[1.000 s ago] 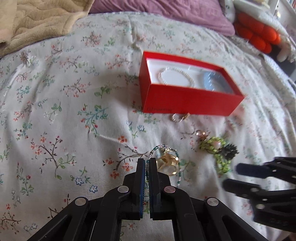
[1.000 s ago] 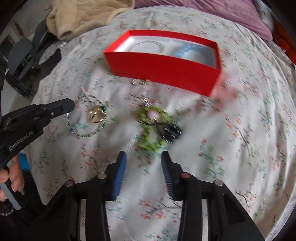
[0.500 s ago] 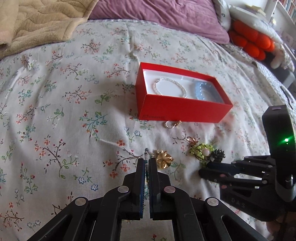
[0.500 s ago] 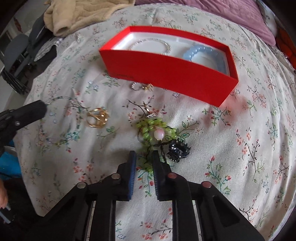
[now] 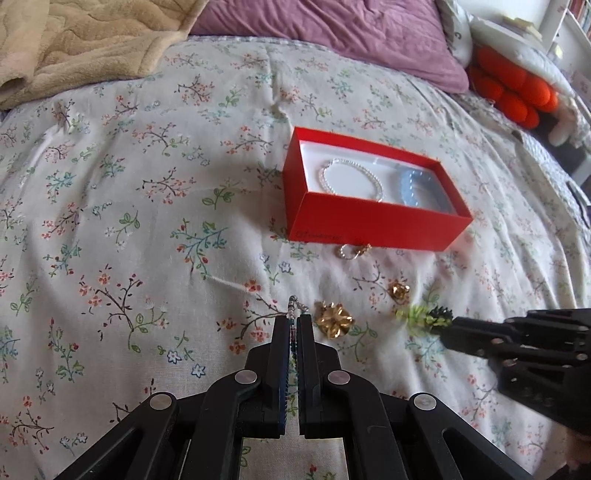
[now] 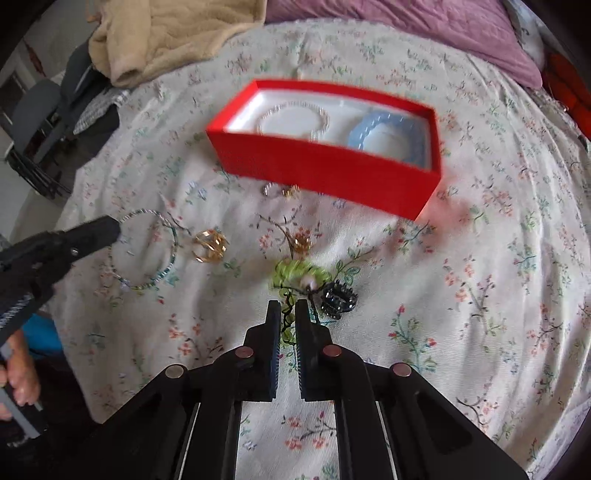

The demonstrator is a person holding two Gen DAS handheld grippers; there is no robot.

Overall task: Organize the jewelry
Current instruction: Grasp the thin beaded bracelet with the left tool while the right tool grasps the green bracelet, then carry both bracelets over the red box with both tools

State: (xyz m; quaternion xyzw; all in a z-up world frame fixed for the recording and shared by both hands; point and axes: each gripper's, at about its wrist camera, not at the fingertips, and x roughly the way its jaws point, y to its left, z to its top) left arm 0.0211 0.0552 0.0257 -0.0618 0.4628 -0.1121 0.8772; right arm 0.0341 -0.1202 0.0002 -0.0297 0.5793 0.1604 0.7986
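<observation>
A red box (image 5: pixel 373 221) (image 6: pixel 325 170) lies on the floral bedspread and holds a pearl bracelet (image 5: pixel 351 179) and a blue bead bracelet (image 5: pixel 417 184). My left gripper (image 5: pixel 293 321) is shut on a thin teal bead bracelet (image 6: pixel 147 251), which hangs as a loop from its tip in the right wrist view. My right gripper (image 6: pixel 288 308) is shut on a green bead bracelet (image 6: pixel 295 273), lifted slightly. Its tip also shows in the left wrist view (image 5: pixel 458 328). A gold brooch (image 5: pixel 334 319), a small gold flower (image 5: pixel 399 290), two small rings (image 5: pixel 352 251) and a dark hair claw (image 6: pixel 338 295) lie in front of the box.
A beige blanket (image 5: pixel 74 44) lies at the back left, a purple pillow (image 5: pixel 332 29) behind the box, an orange plush (image 5: pixel 513 88) at the far right. A dark chair (image 6: pixel 44 122) stands off the bed's left edge.
My right gripper has closed on the green bracelet and begun lifting it. My left gripper has risen with the teal bracelet, pulling it off the gold brooch.
</observation>
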